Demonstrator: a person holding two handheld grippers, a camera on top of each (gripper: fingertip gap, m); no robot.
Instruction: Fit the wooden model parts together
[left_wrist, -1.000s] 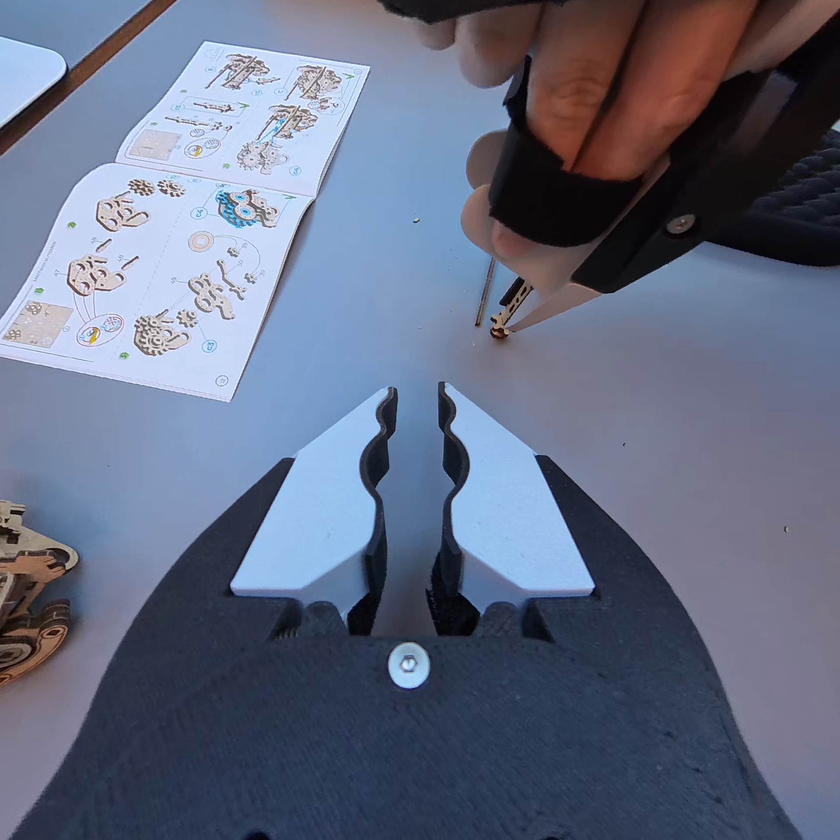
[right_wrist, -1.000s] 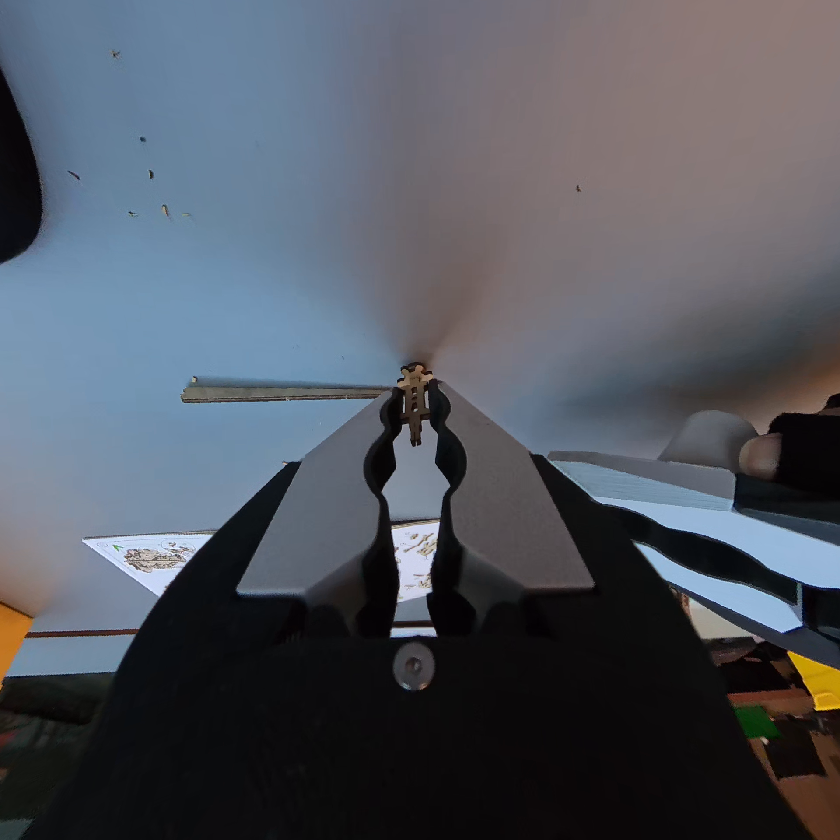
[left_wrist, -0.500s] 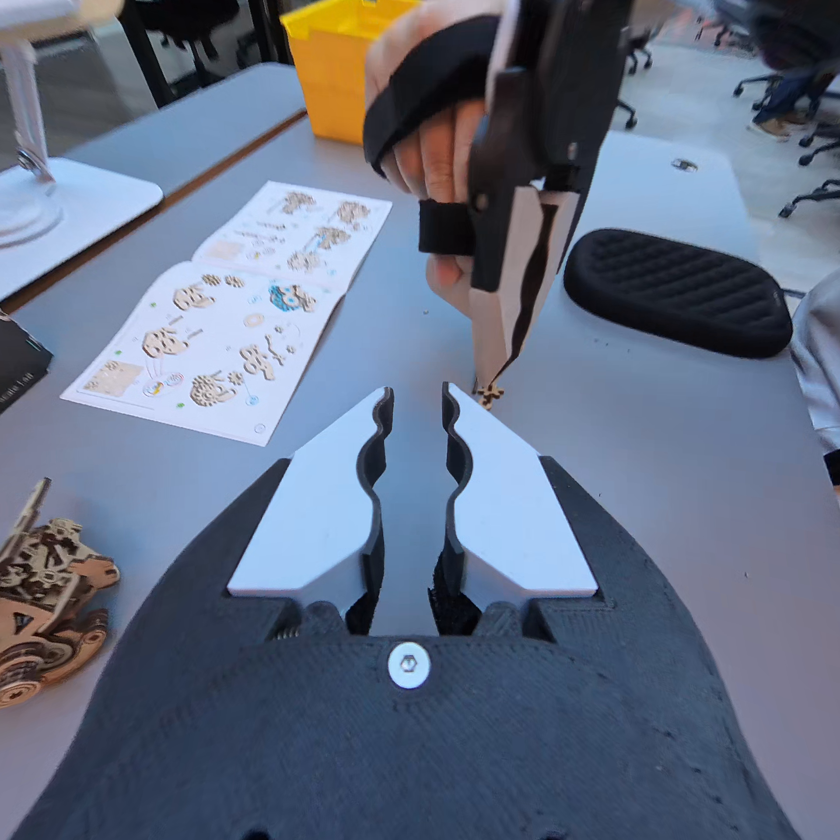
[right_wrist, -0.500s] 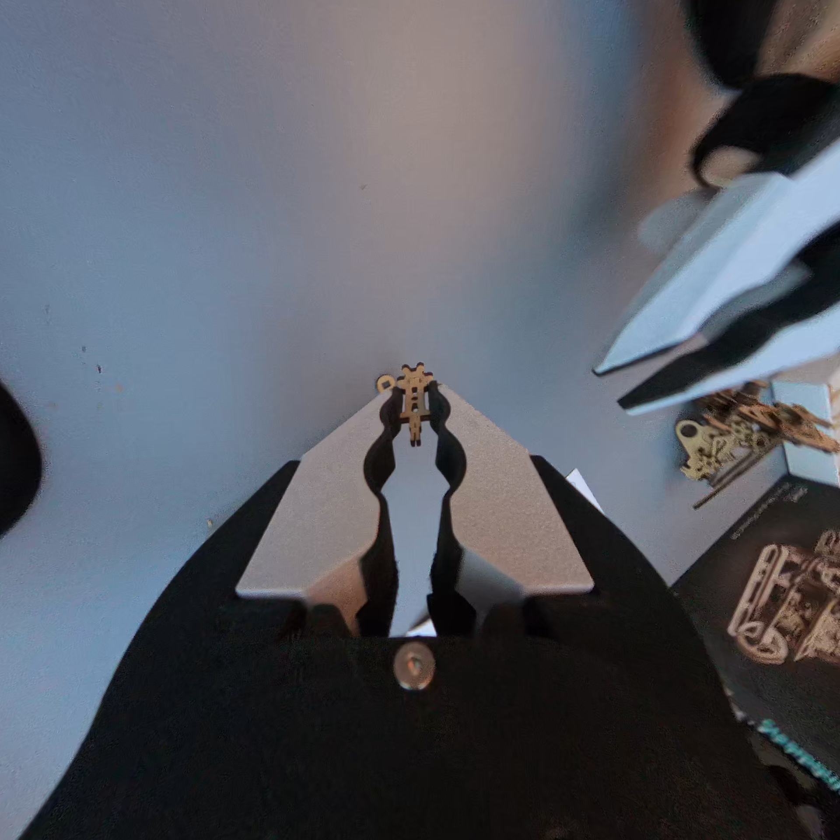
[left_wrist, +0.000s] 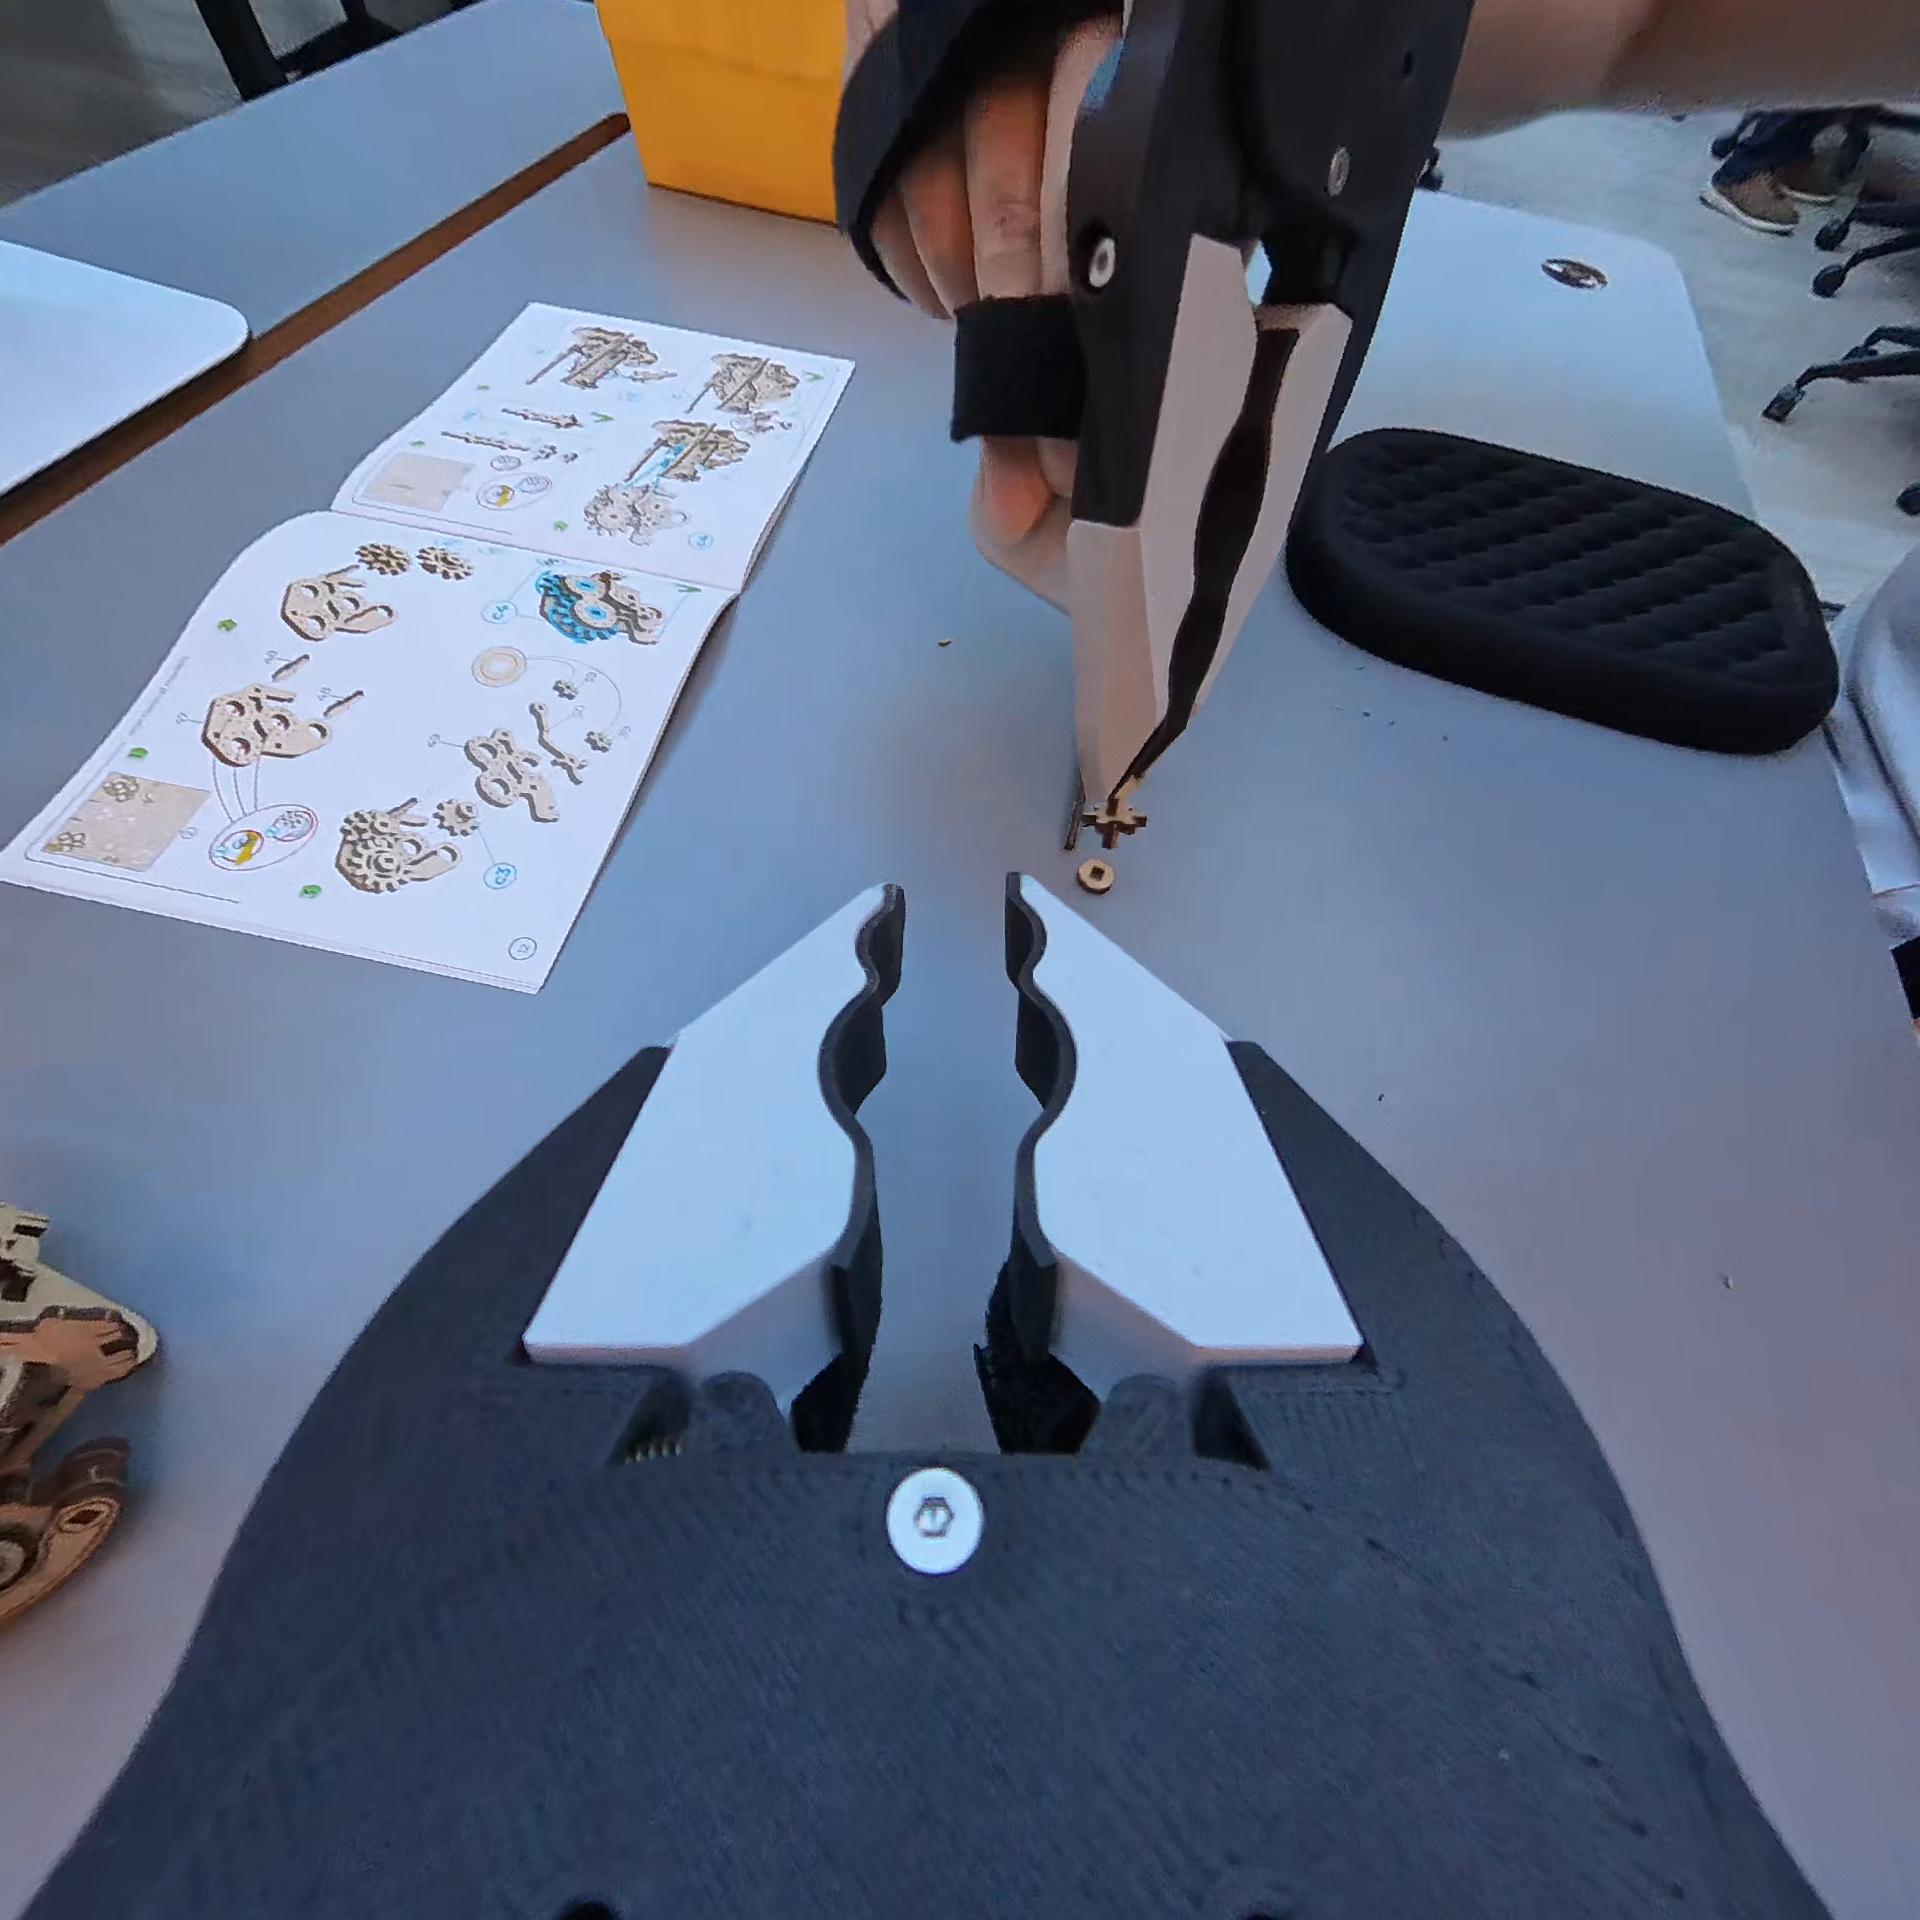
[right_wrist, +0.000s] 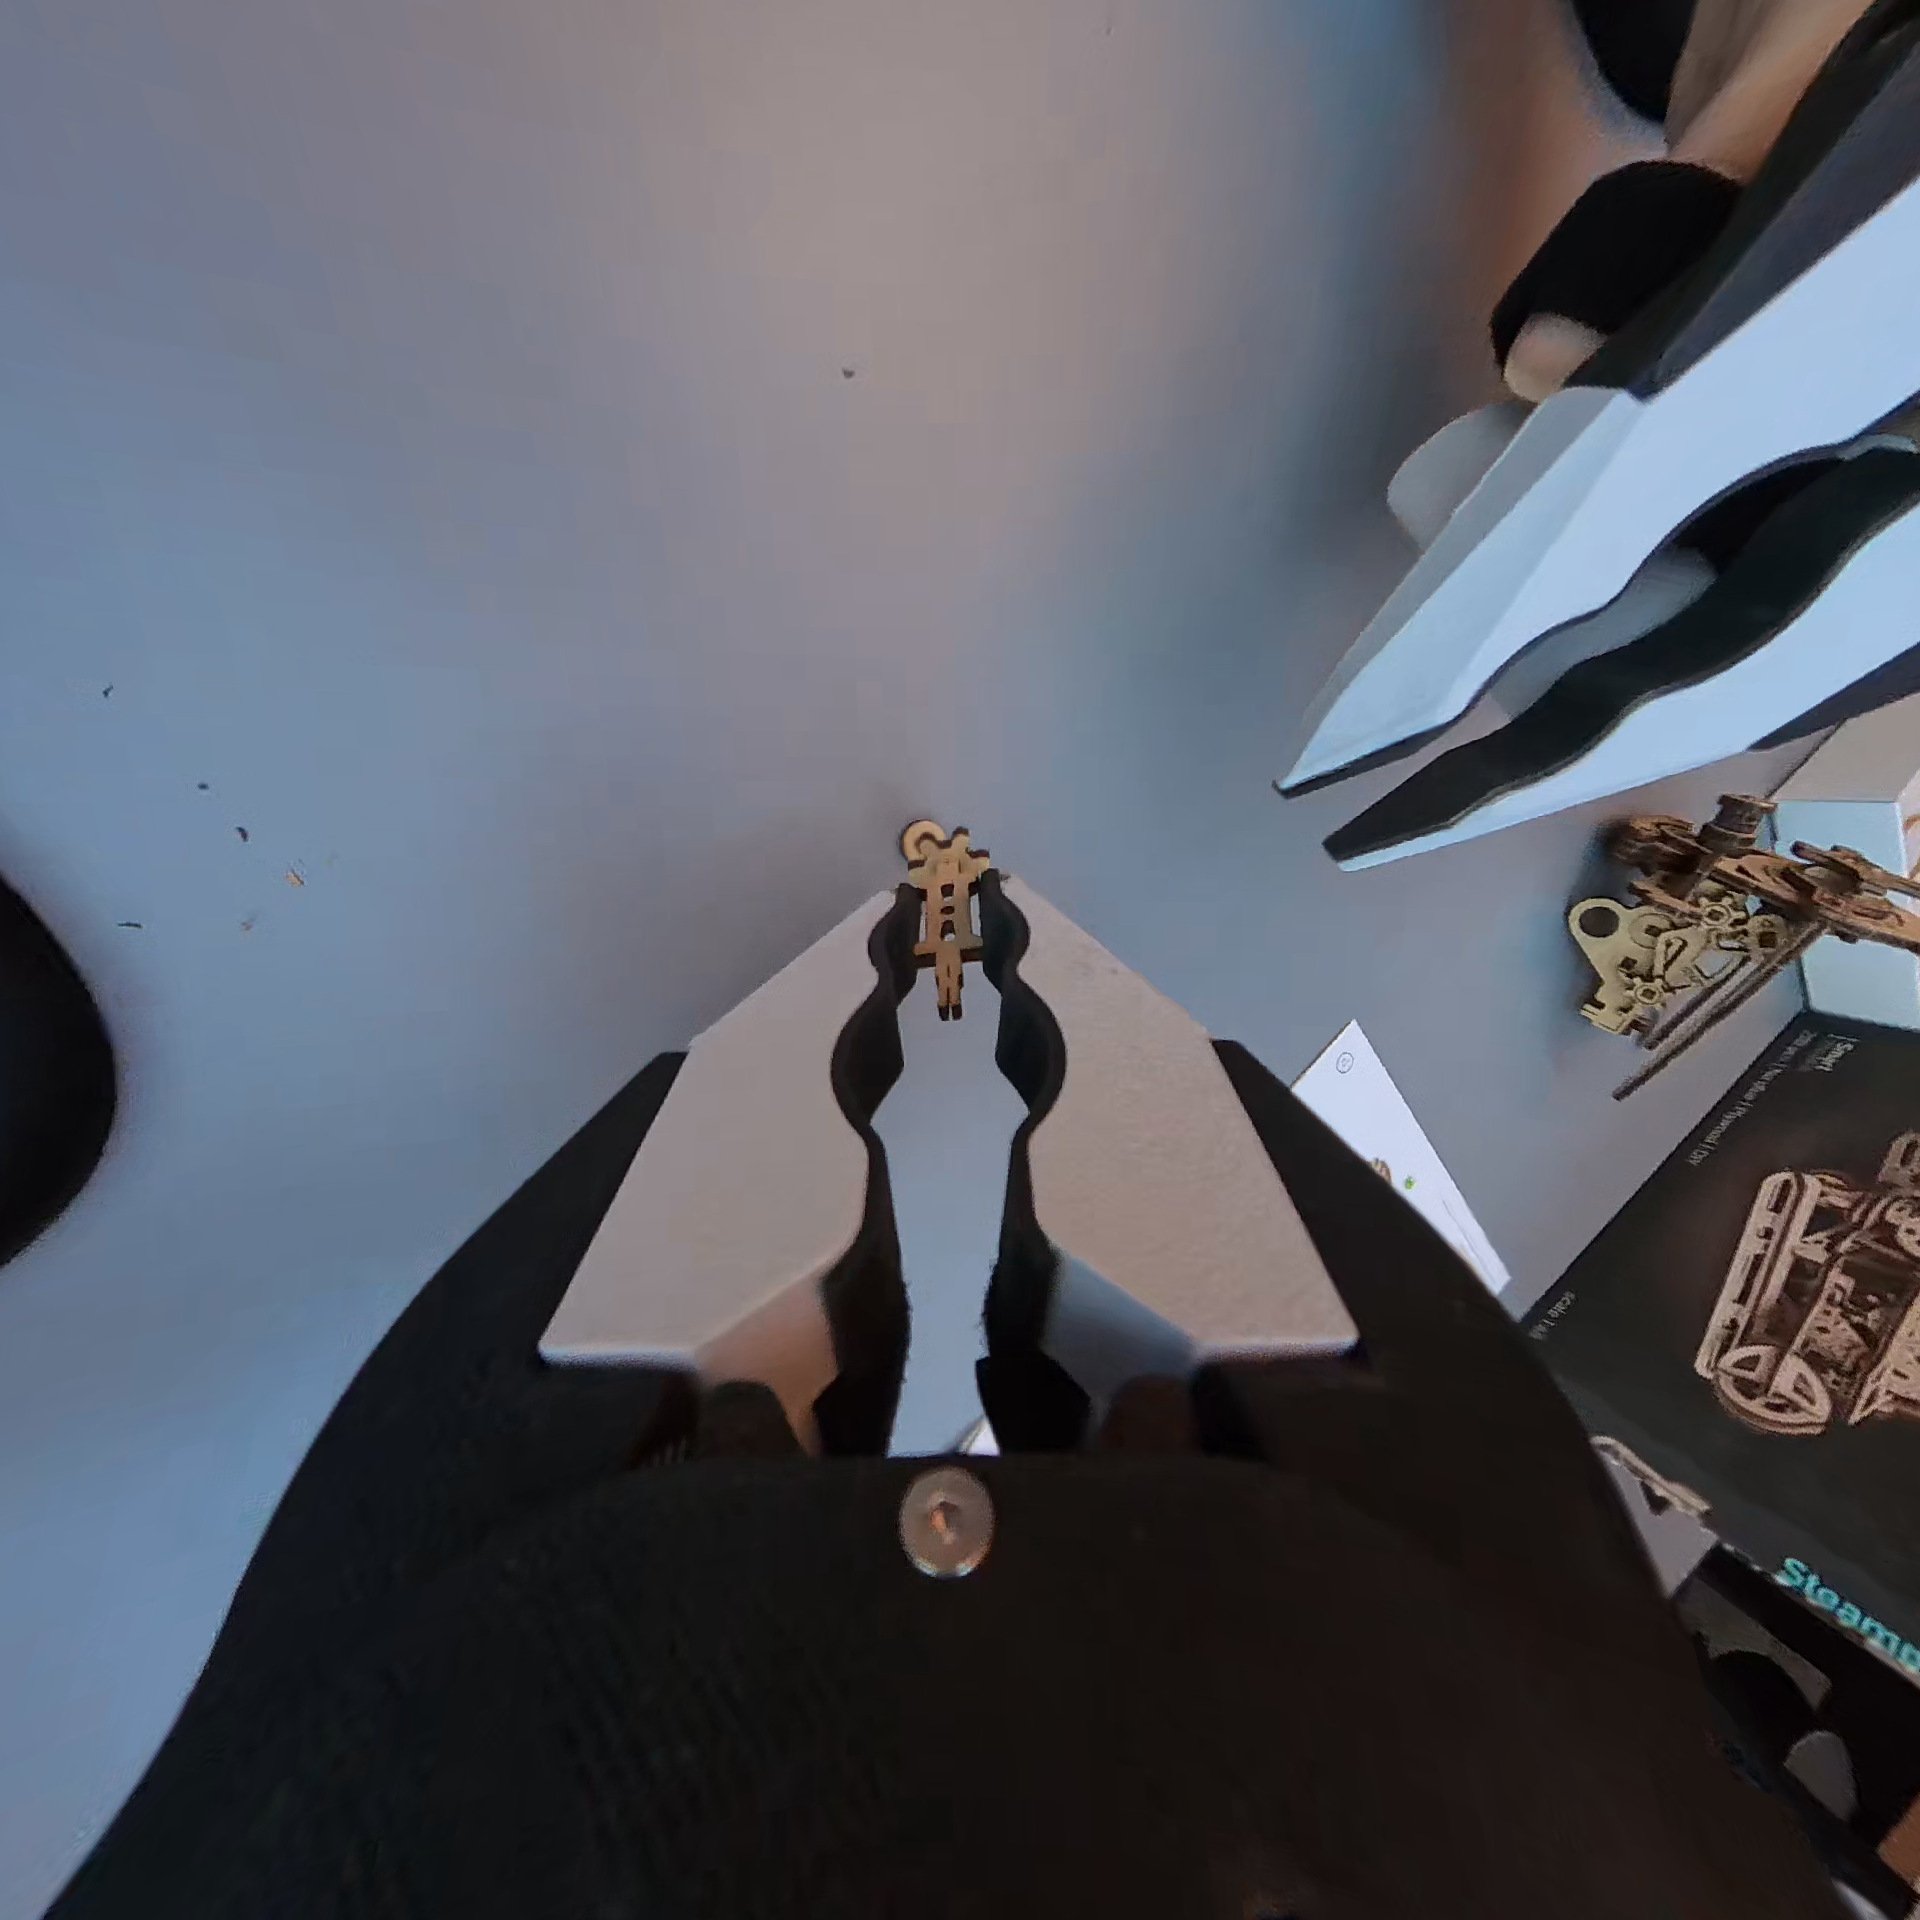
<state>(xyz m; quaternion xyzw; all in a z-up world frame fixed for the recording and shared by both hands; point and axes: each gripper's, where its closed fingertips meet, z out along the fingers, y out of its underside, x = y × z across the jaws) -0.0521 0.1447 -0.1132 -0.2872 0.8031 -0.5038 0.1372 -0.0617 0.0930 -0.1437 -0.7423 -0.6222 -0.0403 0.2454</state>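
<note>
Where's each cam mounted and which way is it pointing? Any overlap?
Left wrist view: on the left gripper, low, looking across the table at the booklet and the right gripper with its hand; own fingers apart.
Right wrist view: on the right gripper, pointing steeply down at the table, pinching a wooden part.
Shared: wooden part, ring, each other's gripper, booklet.

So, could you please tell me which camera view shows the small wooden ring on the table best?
The left wrist view: the small wooden ring lies in full sight on the grey table, just below the notched wooden part in the right gripper. In the right wrist view that part hides most of the ring.
</note>
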